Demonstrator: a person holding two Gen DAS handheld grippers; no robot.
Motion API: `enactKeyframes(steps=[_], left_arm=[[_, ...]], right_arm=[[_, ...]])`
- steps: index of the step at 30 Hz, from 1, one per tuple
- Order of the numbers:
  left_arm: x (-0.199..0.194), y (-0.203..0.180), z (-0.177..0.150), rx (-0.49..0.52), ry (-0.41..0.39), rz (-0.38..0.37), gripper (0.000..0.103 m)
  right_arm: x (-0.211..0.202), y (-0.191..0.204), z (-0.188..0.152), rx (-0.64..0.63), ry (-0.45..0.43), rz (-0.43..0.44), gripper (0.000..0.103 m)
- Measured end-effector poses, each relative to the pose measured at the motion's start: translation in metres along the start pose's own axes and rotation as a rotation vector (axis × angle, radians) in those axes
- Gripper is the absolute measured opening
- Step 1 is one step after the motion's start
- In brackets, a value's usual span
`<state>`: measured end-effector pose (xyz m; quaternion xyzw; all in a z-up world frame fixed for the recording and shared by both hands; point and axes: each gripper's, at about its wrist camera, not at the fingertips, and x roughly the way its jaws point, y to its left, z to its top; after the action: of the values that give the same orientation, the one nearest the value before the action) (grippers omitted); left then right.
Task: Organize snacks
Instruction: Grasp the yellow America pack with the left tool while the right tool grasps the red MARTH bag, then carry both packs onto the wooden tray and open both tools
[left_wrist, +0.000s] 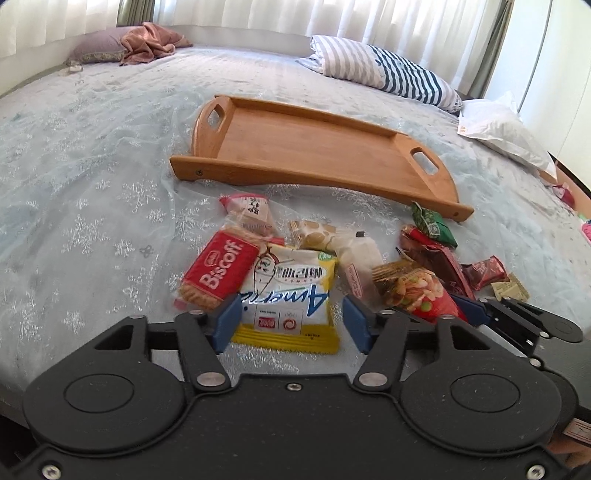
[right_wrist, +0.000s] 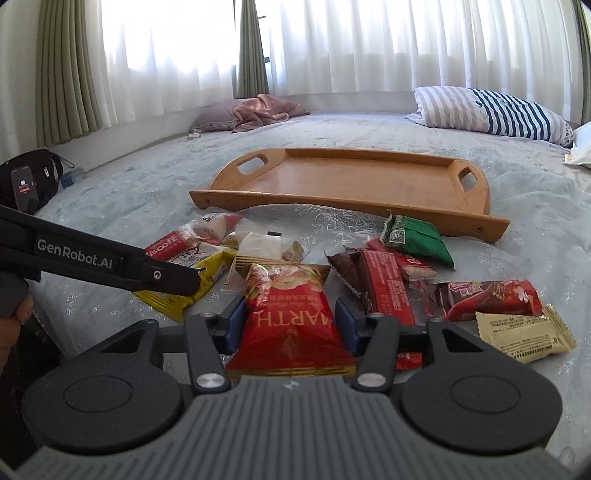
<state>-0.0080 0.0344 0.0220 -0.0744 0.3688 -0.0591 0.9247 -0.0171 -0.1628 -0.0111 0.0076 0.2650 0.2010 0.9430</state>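
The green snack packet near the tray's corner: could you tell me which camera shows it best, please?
The right wrist view shows the green snack packet best: it lies whole and unobstructed, just in front of the wooden tray, with its printed face visible. In the left wrist view the same packet appears smaller, off towards the right, with less of its print legible.
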Motion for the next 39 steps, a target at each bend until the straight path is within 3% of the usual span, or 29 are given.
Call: enactKeyframes(steps=[6, 9, 12, 15, 16, 21, 30, 39], left_arm=[[0.007, -0.005, 0.004, 0.032, -0.027, 0.041, 0.077], [0.014, -0.005, 0.005, 0.035, -0.019, 0.044, 0.078], [0.020, -0.002, 0.004, 0.004, 0.003, 0.024, 0.073], [0.018, -0.004, 0.002, 0.020, -0.010, 0.048, 0.055], [0.017, -0.004, 0.002, 0.018, -0.013, 0.049, 0.054], [0.007, -0.007, 0.004, 0.008, -0.014, 0.028, 0.053], [-0.024, -0.020, 0.020, 0.040, -0.115, 0.030, 0.053], [-0.012, -0.028, 0.052, 0.061, -0.134, 0.029, 0.053]], right_arm=[[-0.014, -0.001, 0.000, 0.036, -0.030, -0.009, 0.052], [-0.024, -0.003, 0.004, 0.060, -0.060, -0.018, 0.052], [-0.033, -0.006, 0.007, 0.085, -0.090, -0.034, 0.052], [-0.037, -0.010, 0.009, 0.106, -0.103, -0.050, 0.052], [-0.037, -0.011, 0.009, 0.112, -0.104, -0.055, 0.052], [-0.037, -0.015, 0.009, 0.136, -0.104, -0.085, 0.052], [-0.039, -0.024, 0.016, 0.171, -0.109, -0.145, 0.052], [-0.031, -0.042, 0.044, 0.189, -0.106, -0.206, 0.053]])
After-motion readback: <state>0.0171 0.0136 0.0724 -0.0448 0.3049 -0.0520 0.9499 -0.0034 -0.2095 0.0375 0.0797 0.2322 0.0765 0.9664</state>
